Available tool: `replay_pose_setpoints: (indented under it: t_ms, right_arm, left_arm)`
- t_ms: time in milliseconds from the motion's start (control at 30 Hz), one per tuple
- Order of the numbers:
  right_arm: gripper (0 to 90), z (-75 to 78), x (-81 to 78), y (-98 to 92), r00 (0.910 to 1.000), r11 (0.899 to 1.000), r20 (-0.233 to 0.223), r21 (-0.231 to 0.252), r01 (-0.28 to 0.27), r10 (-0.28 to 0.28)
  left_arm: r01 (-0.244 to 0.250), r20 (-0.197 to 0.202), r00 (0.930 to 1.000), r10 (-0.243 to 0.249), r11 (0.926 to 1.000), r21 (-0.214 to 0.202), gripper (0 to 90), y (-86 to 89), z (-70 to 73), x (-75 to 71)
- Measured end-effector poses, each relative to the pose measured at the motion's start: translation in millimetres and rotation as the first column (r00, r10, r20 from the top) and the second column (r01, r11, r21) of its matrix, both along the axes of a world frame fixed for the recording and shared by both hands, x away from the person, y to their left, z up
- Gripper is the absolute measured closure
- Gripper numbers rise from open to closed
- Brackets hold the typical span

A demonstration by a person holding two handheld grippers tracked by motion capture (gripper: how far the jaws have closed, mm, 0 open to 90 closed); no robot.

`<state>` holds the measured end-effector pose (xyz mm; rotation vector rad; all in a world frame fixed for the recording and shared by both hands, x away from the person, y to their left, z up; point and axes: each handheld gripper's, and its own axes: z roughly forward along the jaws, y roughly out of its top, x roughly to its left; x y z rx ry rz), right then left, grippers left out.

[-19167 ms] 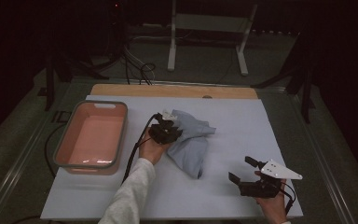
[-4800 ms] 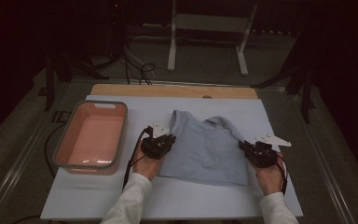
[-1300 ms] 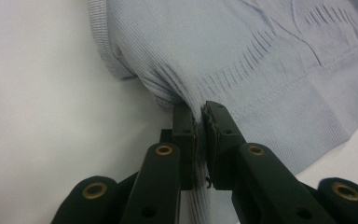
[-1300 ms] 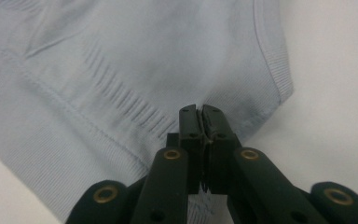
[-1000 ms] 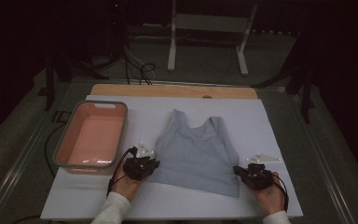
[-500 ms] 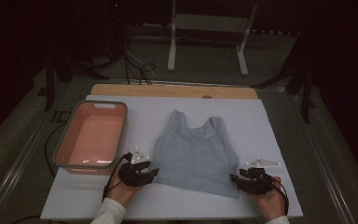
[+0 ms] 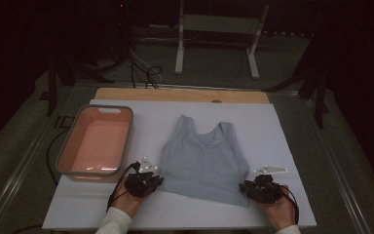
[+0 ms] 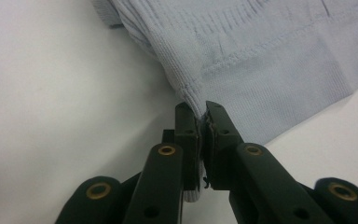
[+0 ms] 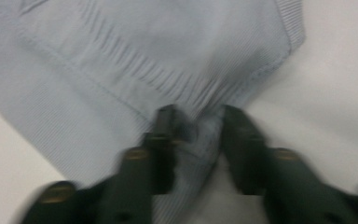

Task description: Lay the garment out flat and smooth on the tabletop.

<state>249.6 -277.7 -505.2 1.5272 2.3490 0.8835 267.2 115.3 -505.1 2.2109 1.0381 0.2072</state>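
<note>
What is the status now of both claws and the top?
Left claw shut on grey tank top at hem corner. Right claw just closing, fabric between, not yet pinched. Top flat on white mat. Pink bin clear at the left.

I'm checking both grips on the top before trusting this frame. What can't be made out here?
- Right gripper: right gripper view is motion-blurred; whether its pads press the tank top is unclear.
- Hem corner inside the left gripper: hidden by shut jaws.
- Both grips, high view: too small and dark.
</note>
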Motion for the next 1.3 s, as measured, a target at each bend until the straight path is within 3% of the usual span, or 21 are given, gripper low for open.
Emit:
replay_pose_setpoints:
  t_ms: [100, 600, 767, 900, 933, 967, 1100, 1300]
  right_arm:
    - [84.0, 1.1, -0.8, 1.3, 0.9998, 1.000, 0.002, -0.005, -0.020, 0.020]
    - [84.8, 10.1, -15.8, -2.7, 0.9983, 0.999, 0.033, -0.006, -0.048, 0.048]
    - [84.9, 11.3, -24.1, -7.8, 0.9984, 0.999, 0.033, -0.014, -0.046, 0.047]
    - [84.3, 12.5, -27.7, -12.1, 0.9987, 0.999, 0.034, -0.007, -0.038, 0.038]
    - [82.7, 12.8, -27.9, -12.9, 0.9986, 0.999, 0.037, -0.003, -0.039, 0.039]
    - [78.7, 13.3, -27.6, -13.4, 0.9985, 1.000, 0.045, -0.008, -0.029, 0.030]
    - [56.5, 15.3, -22.9, -13.8, 0.9973, 1.000, 0.072, 0.002, -0.009, 0.009]
    - [41.2, 22.1, -10.9, -13.6, 0.9929, 0.999, 0.118, 0.044, 0.007, -0.013]
  left_arm:
    - [0.002, -0.002, 1.0000, -0.002, 1.0000, -0.003, 86.5, 1.0, 1.4, -3.4]
    - [0.038, -0.013, 0.9992, -0.039, 0.9977, -0.057, 85.9, 7.2, 8.8, -38.8]
    - [0.081, -0.038, 0.9957, -0.084, 0.9939, -0.074, 84.6, 4.7, 7.1, -49.5]
    - [0.077, -0.011, 0.9969, -0.078, 0.9948, -0.066, 65.5, 4.3, 9.5, -51.2]
    - [0.060, 0.007, 0.9982, -0.059, 0.9956, -0.072, 65.5, 4.2, 11.8, -48.7]
    - [0.051, 0.015, 0.9986, -0.050, 0.9961, -0.072, 55.8, 4.3, 13.0, -47.0]
    - [0.006, 0.060, 0.9982, -0.001, 0.9960, -0.089, 38.3, 2.7, 20.1, -38.4]
    - [-0.050, 0.129, 0.9895, 0.064, 0.9926, -0.111, 20.2, -0.3, 35.3, -21.1]
